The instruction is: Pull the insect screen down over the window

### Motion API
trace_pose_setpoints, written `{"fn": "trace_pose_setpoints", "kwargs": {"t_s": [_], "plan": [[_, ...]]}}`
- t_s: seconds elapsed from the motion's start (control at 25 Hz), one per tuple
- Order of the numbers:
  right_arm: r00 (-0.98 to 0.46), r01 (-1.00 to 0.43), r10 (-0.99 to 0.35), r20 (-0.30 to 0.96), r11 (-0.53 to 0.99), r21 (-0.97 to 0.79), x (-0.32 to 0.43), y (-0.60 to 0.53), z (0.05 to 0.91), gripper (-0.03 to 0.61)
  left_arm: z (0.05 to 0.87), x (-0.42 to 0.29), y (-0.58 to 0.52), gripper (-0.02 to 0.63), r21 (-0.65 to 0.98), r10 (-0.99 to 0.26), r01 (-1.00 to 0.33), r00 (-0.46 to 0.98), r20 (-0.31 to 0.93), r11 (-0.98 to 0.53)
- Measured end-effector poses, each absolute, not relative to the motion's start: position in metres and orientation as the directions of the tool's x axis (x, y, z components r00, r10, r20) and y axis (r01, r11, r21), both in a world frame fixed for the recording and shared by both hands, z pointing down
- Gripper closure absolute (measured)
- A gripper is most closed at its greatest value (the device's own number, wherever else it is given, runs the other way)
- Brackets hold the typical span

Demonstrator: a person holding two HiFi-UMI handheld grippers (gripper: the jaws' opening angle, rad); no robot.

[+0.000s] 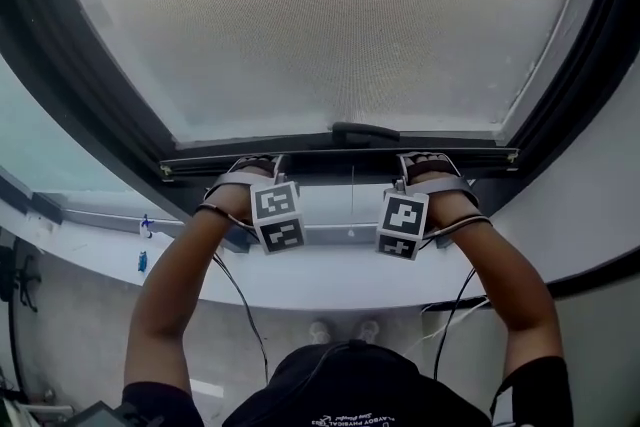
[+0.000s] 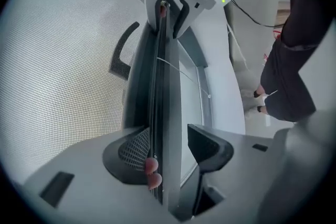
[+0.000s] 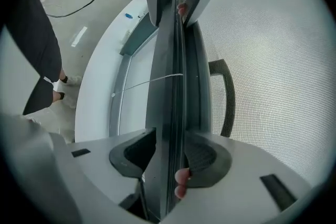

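The insect screen's grey mesh [image 1: 330,15] fills the upper window, ending in a dark bottom bar [image 1: 340,158] with a curved handle [image 1: 365,131] at its middle. My left gripper [image 1: 255,167] holds the bar left of the handle and my right gripper [image 1: 425,163] holds it right of the handle. In the left gripper view the bar [image 2: 165,113] runs between the jaws of the left gripper [image 2: 163,147], a pad against its mesh side. In the right gripper view the right gripper [image 3: 170,152] is shut on the bar [image 3: 173,86]. A thin cord [image 1: 352,200] hangs from the bar.
The dark window frame [image 1: 90,105] curves round both sides. Below the bar lie uncovered glass [image 1: 330,205] and a white sill [image 1: 330,280] with a small blue item [image 1: 142,262]. Cables [image 1: 240,300] trail from both grippers. The person's shoes [image 1: 340,330] stand on the floor below.
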State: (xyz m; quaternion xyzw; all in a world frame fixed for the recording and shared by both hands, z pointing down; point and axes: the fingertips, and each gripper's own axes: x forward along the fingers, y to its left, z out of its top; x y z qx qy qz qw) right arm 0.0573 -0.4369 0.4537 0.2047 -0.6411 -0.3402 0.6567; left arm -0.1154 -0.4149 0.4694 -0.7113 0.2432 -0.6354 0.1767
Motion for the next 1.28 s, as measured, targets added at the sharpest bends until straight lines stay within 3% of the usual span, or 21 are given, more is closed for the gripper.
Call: {"fn": "trace_pose_setpoints", "kwargs": {"t_s": [0.84, 1.28], "plan": [[-0.002, 0.21, -0.724, 0.69, 0.674, 0.708, 0.058, -0.431, 0.457, 0.41, 0.47, -0.115, -0.404, 0.39, -0.545, -0.558, -0.134, 0.098, 0.824, -0.828], [-0.028, 0.14, -0.702, 0.712, 0.702, 0.698, 0.055, -0.435, 0.461, 0.41, 0.473, -0.115, -0.407, 0.39, -0.516, -0.535, -0.168, 0.093, 0.84, -0.84]]}}
